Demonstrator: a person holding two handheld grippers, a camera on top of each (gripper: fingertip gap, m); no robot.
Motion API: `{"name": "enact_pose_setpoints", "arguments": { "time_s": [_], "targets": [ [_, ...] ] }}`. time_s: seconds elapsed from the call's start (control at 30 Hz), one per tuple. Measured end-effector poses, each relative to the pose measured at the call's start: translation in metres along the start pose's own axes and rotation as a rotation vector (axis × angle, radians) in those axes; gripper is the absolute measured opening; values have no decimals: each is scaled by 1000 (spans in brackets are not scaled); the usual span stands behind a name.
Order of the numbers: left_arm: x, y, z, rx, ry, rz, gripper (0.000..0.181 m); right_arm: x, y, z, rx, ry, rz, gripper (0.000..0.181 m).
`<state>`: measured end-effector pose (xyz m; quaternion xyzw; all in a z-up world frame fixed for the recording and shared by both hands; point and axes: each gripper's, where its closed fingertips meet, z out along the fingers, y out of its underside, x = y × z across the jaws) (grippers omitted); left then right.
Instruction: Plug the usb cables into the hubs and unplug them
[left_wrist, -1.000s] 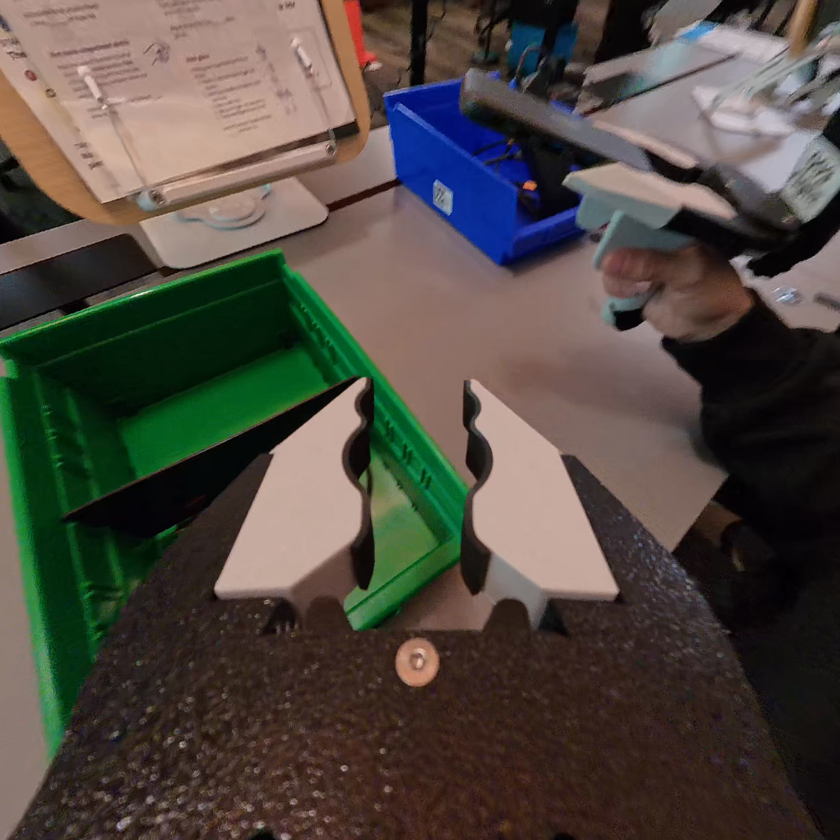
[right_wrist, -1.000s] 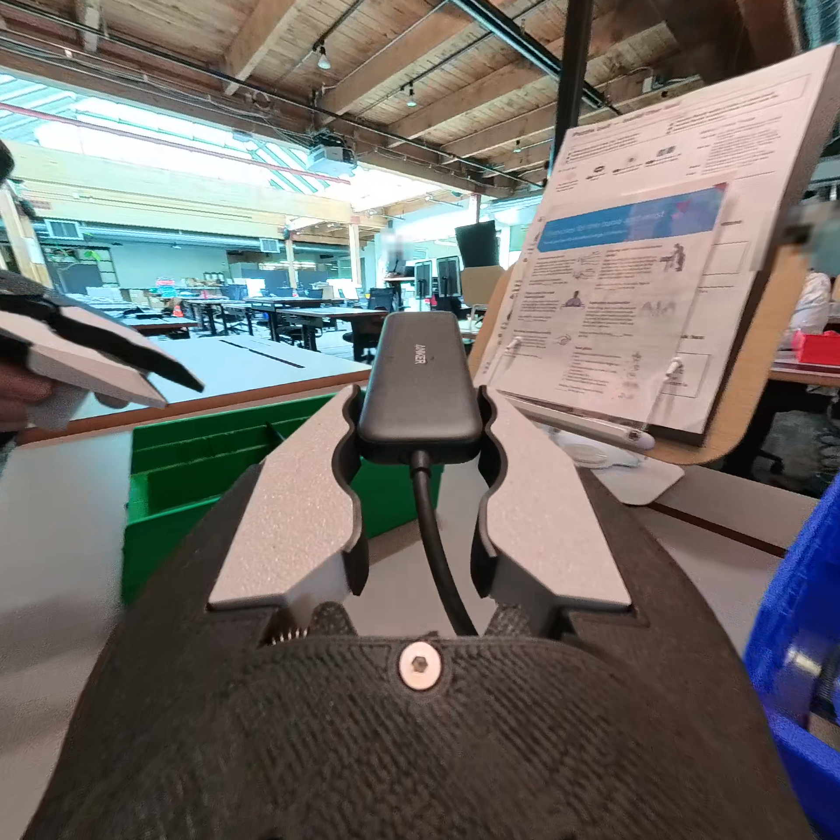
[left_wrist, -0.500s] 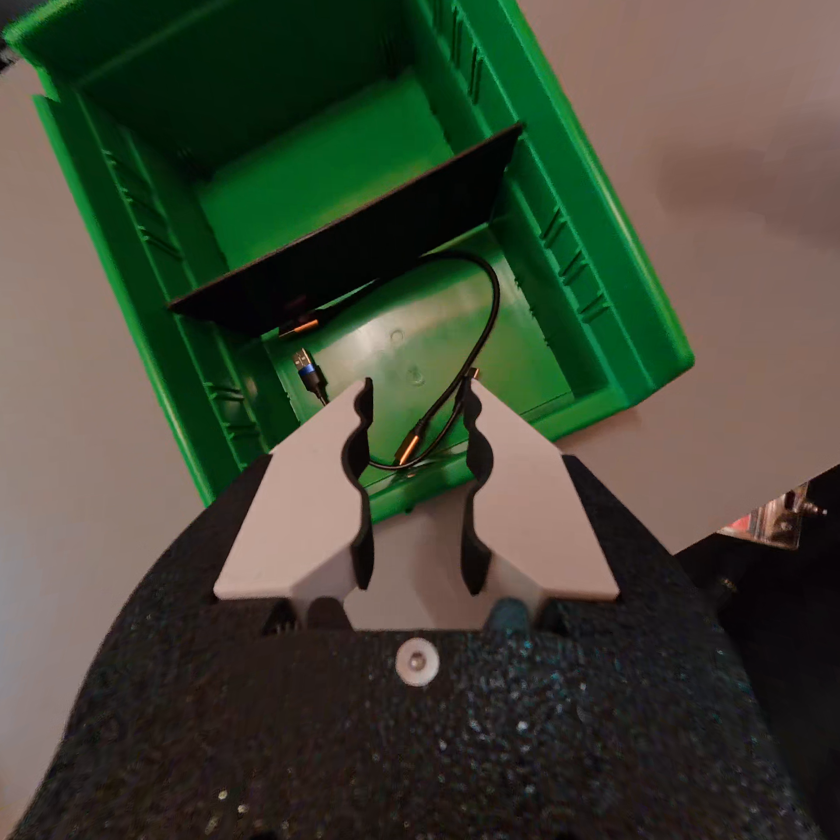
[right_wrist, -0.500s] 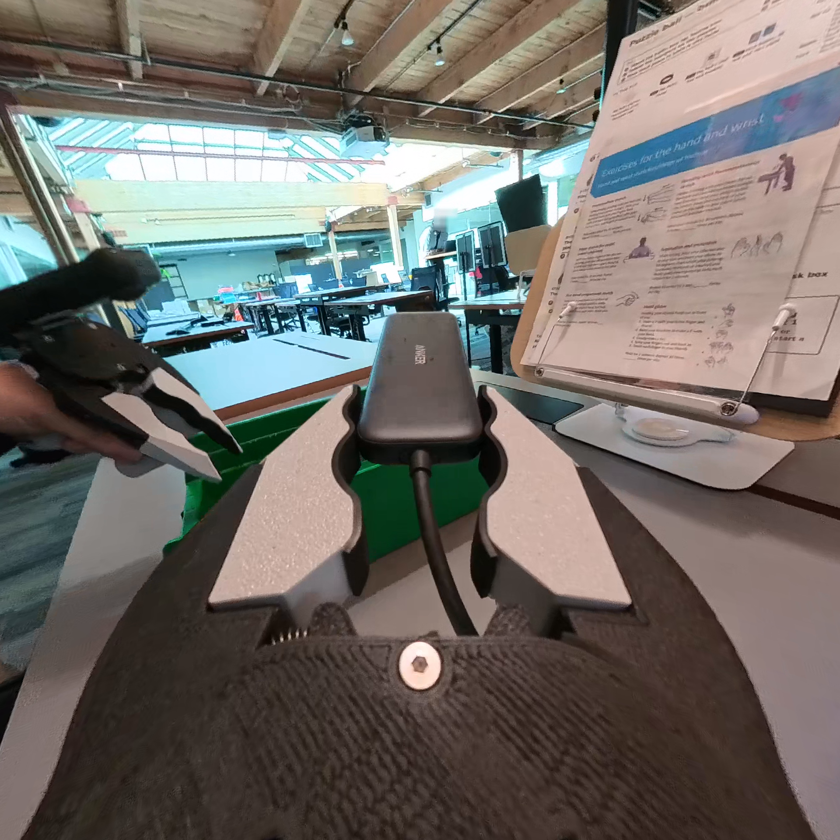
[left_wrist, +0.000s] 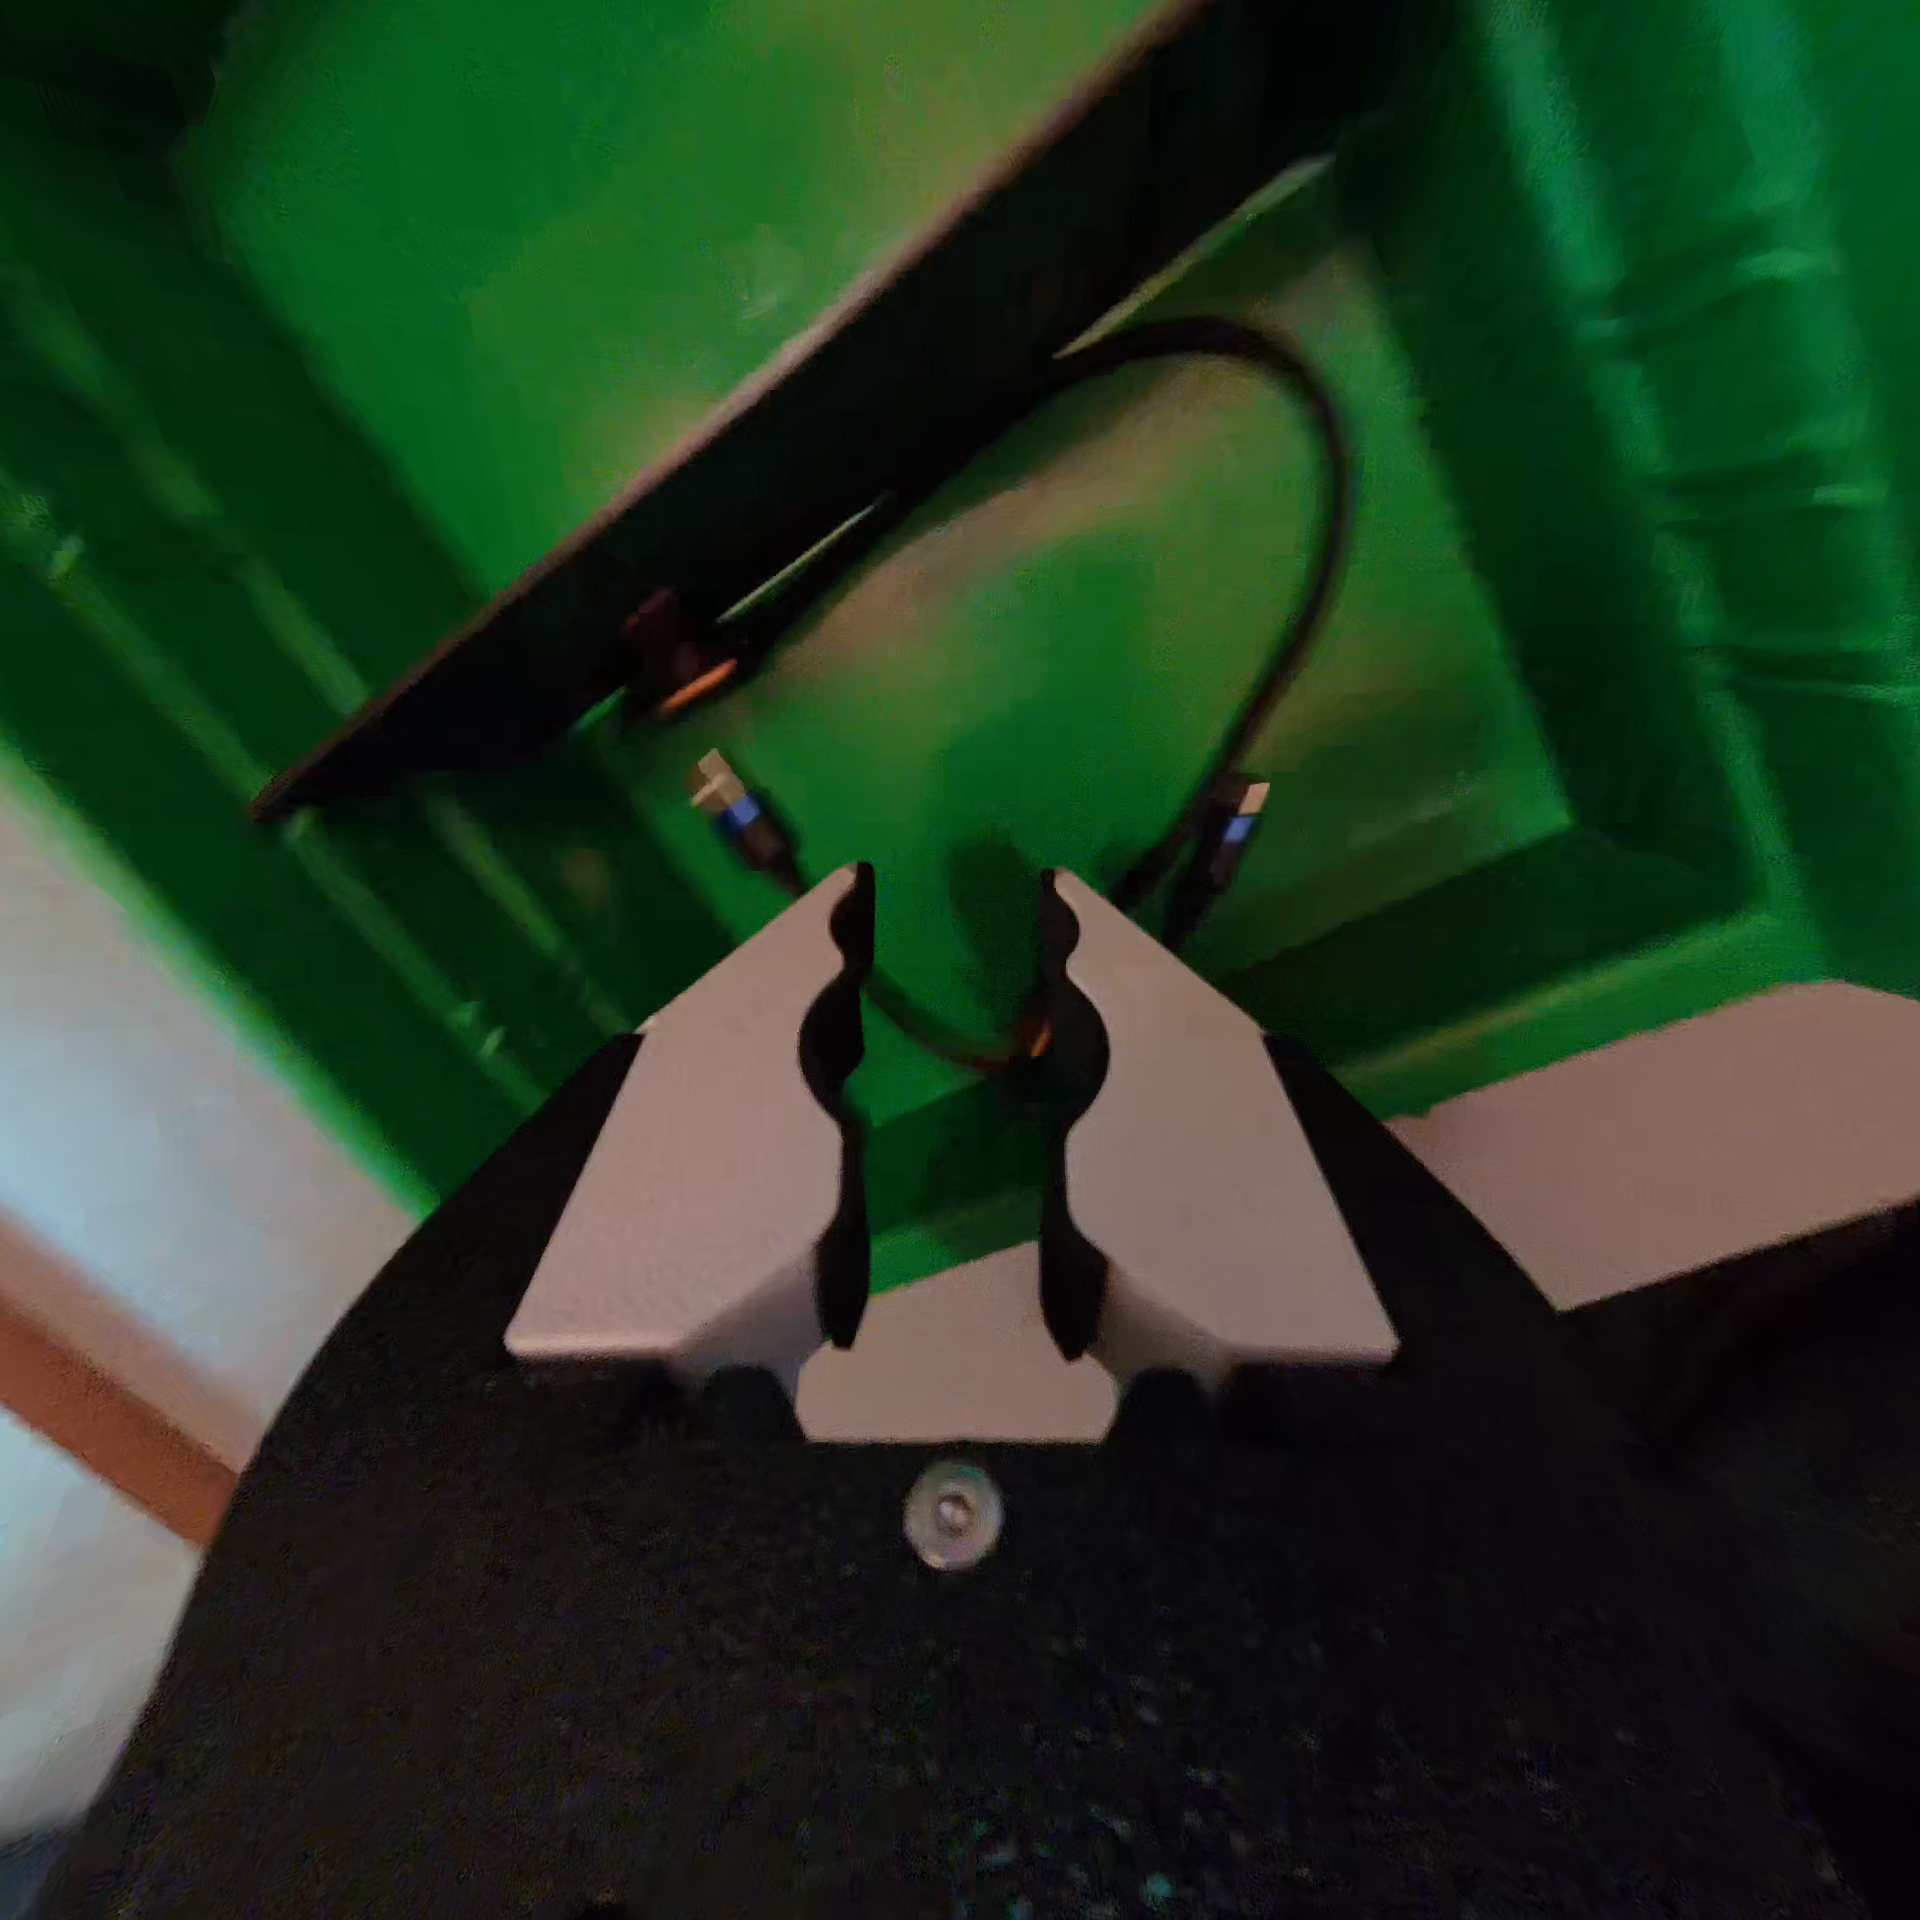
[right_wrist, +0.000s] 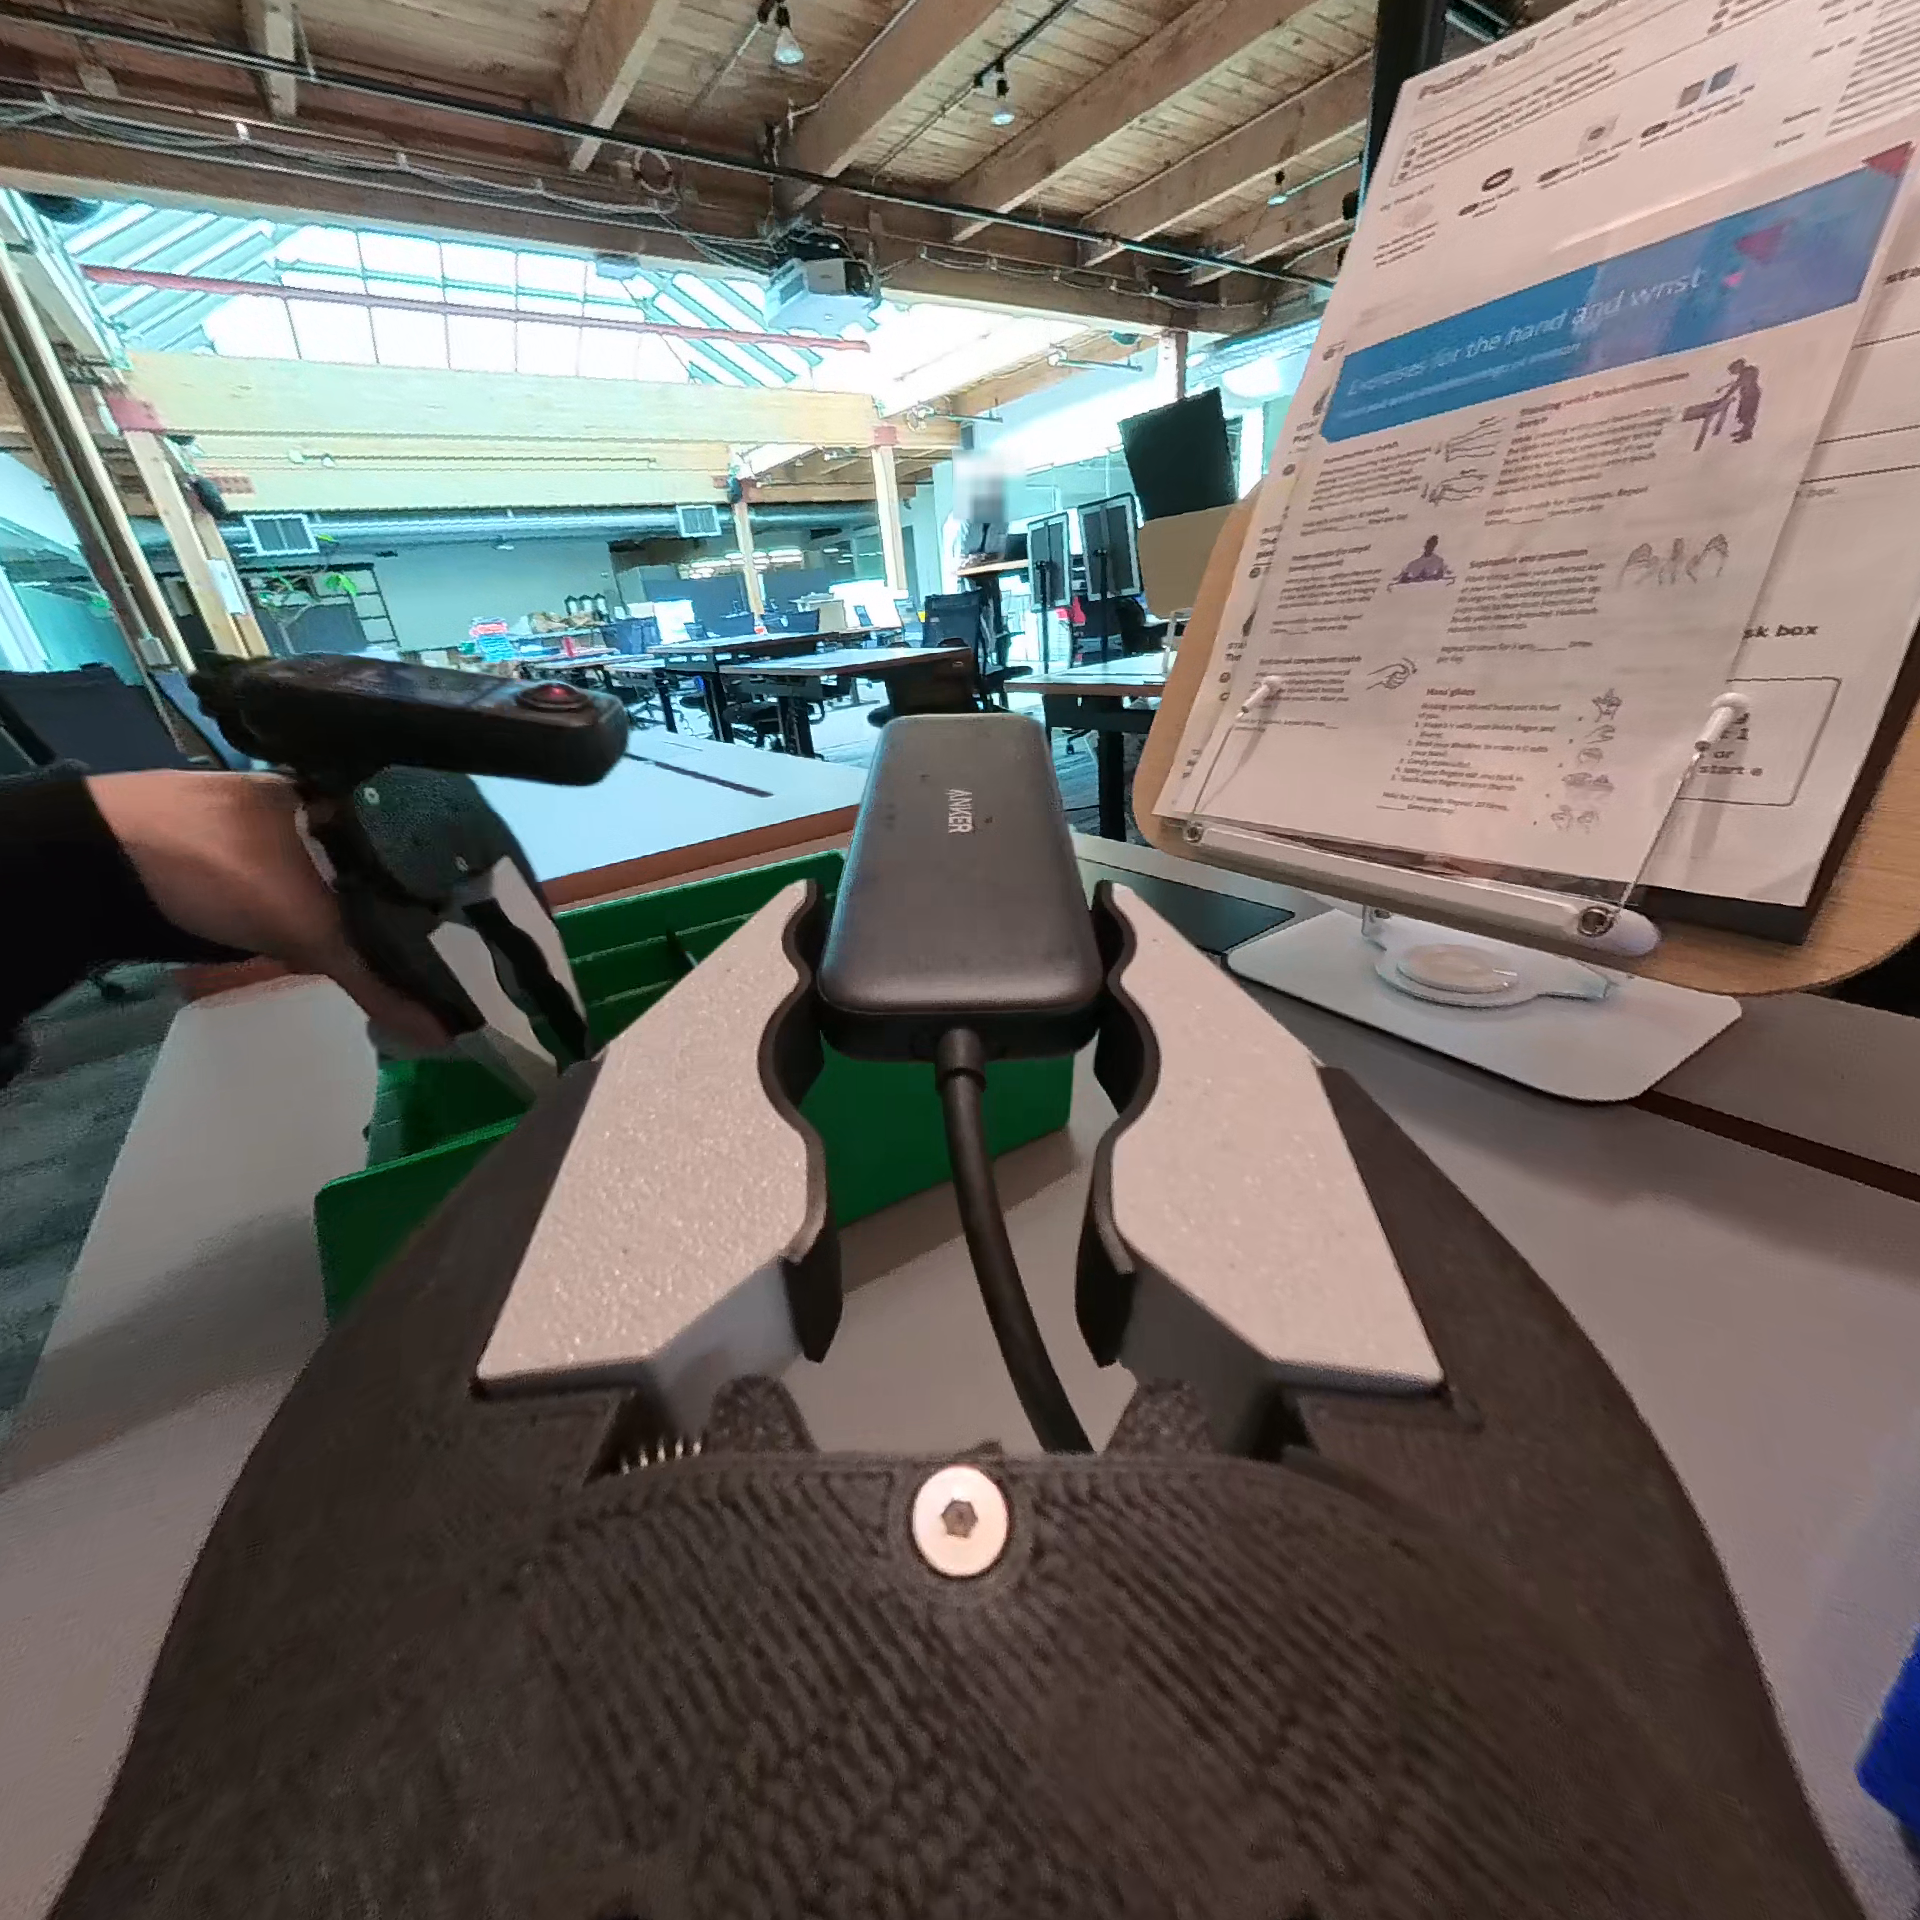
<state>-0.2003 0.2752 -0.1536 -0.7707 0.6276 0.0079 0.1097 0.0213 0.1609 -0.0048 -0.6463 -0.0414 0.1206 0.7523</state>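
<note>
Green plastic bin (left_wrist: 1621, 436) with black divider panel (left_wrist: 727, 540) sits on grey table (right_wrist: 1662, 1247). Left gripper (left_wrist: 956, 883) dips into near compartment, jaws apart, holding nothing, above thin black USB cables (left_wrist: 1320, 499) with blue-banded plugs. Right gripper (right_wrist: 951, 904) held above table, clamped on dark grey slim USB hub (right_wrist: 956, 873) bearing white brand lettering, hub's black cord (right_wrist: 987, 1226) trailing back between fingers. Printed instruction sheets on wooden stand (right_wrist: 1558, 540) at right.
</note>
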Motion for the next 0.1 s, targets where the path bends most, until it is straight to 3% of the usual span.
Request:
{"name": "enact_pose_setpoints", "arguments": {
  "time_s": [0.03,0.1],
  "targets": [
    [-10,6,-2,-17,-25,-78,29,2,0,0,-1,7,1,50],
    [-20,16,-1,-34,-31,-208,30,3,3,0,-8,6,1,50]
  ]
}}
